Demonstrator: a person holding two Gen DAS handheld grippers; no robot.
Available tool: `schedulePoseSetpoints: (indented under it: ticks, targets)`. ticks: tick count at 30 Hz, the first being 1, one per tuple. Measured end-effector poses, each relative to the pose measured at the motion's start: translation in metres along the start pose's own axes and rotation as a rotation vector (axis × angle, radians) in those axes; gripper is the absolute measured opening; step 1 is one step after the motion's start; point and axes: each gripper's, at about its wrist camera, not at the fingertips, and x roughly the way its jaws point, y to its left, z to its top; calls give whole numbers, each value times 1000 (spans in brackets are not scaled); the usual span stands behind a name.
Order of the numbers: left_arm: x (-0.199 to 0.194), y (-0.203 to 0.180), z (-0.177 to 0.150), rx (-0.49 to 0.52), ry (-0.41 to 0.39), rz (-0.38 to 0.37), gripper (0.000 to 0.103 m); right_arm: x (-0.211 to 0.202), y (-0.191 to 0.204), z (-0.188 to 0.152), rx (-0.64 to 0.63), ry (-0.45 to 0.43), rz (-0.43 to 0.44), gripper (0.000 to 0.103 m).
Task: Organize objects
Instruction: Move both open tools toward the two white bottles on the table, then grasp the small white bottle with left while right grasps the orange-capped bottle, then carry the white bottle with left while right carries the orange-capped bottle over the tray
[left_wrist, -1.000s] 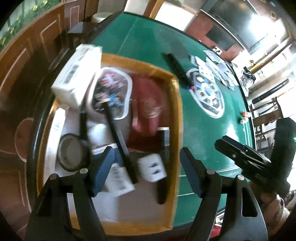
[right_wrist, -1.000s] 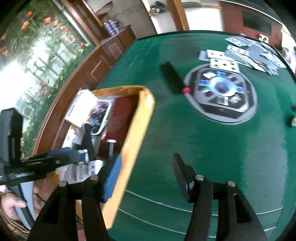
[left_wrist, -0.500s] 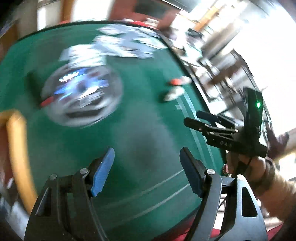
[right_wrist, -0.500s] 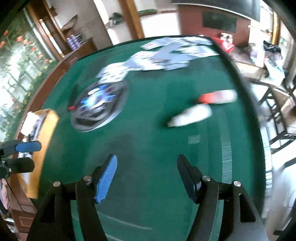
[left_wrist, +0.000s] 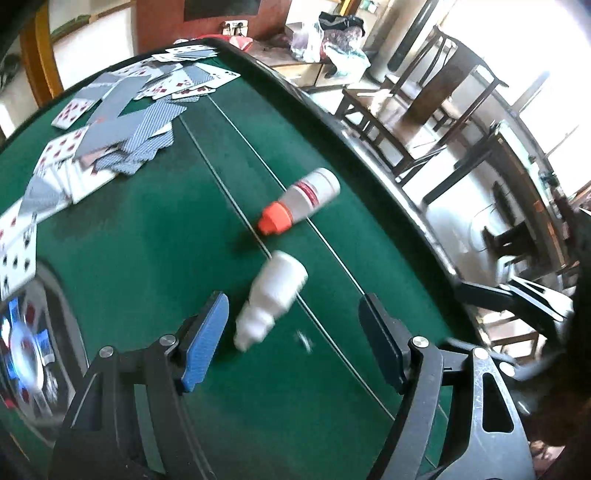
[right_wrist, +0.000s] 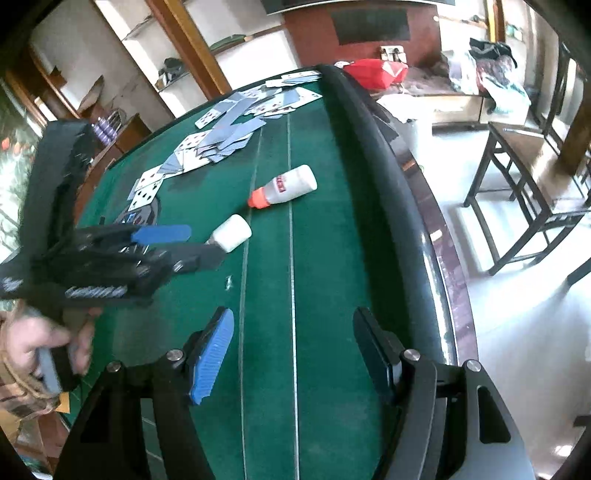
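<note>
A: Step? Looks like the reach stage to me. Left gripper (left_wrist: 291, 332) sits over the white bottle (left_wrist: 271, 295), jaws apart, nothing clamped. The bottle lies on its side on the felt (left_wrist: 147, 240), its narrow end just beside the blue pad, body between and slightly beyond the tips.

B: Right gripper (right_wrist: 291, 350)?

A: Jaws apart too, empty, only bare felt between them. It hangs nearer the table rim (right_wrist: 373, 122), well short of both bottles.

B: Second bottle?

A: Orange-cap bottle (left_wrist: 301, 201), also lying down, just past the white one, close to the white lines. Apart, not touching, as far as I can tell.

B: Other stuff?

A: Cards (left_wrist: 110, 122) scattered at the far end, and a round dealer disc (left_wrist: 33, 332) at the left edge. No bin or tray in view now, so I can't tell where things go.

B: Next move?

A: My guess: the left one drops lower and centres so the white bottle's body sits between both pads, then closes across the width. It's round and lying flat, so it may roll if one pad nudges it first. The right one could go forward for the orange-cap bottle.
</note>
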Motion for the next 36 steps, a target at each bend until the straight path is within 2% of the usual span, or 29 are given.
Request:
schedulePoseSetpoints:
  ticks: [3, 6, 7, 8, 9, 14, 19, 23, 26, 27, 29, 31, 32, 36]
  targets:
    - [19, -1, 9, 28, 37, 23, 72, 0, -8, 3, 7, -10, 6, 68]
    - [29, -1, 7, 53, 56, 50, 51, 1, -15, 9, 12, -16, 6, 68]
    - [28, -2, 6, 61, 43, 56, 34, 2, -17, 11, 9, -16, 3, 68]
    - [28, -1, 5, 57, 44, 44, 32, 3, -19, 15, 0, -15, 0, 68]
    - [27, 0, 4, 53, 41, 44, 25, 5, -19, 19, -16, -14, -5, 68]
    - [20, 6, -8, 27, 52, 33, 25, 19, -9, 44, -176, -11, 13, 68]
    - [0, 33, -42, -91, 66, 6, 25, 39, 22, 76, -426, -8, 84, 68]
    - [-20, 60, -72, -186, 78, -6, 25, 68, 42, 98, -614, 53, 86, 67]
    - [-33, 81, -92, -263, 73, -24, 25, 87, 48, 107, -700, 105, 73, 67]
    - [-37, 88, -98, -289, 71, -27, 25, 95, 50, 110, -723, 132, 61, 65]
    - [-42, 97, -107, -329, 67, -40, 25, 108, 51, 110, -748, 182, 56, 54]
    - [-49, 104, -117, -362, 62, -46, 25, 115, 53, 106, -766, 225, 56, 38]
    - [-50, 105, -120, -368, 61, -46, 25, 121, 54, 101, -782, 253, 47, 35]
    - [-56, 108, -131, -389, 53, -53, 25, 122, 57, 90, -768, 241, 18, 26]
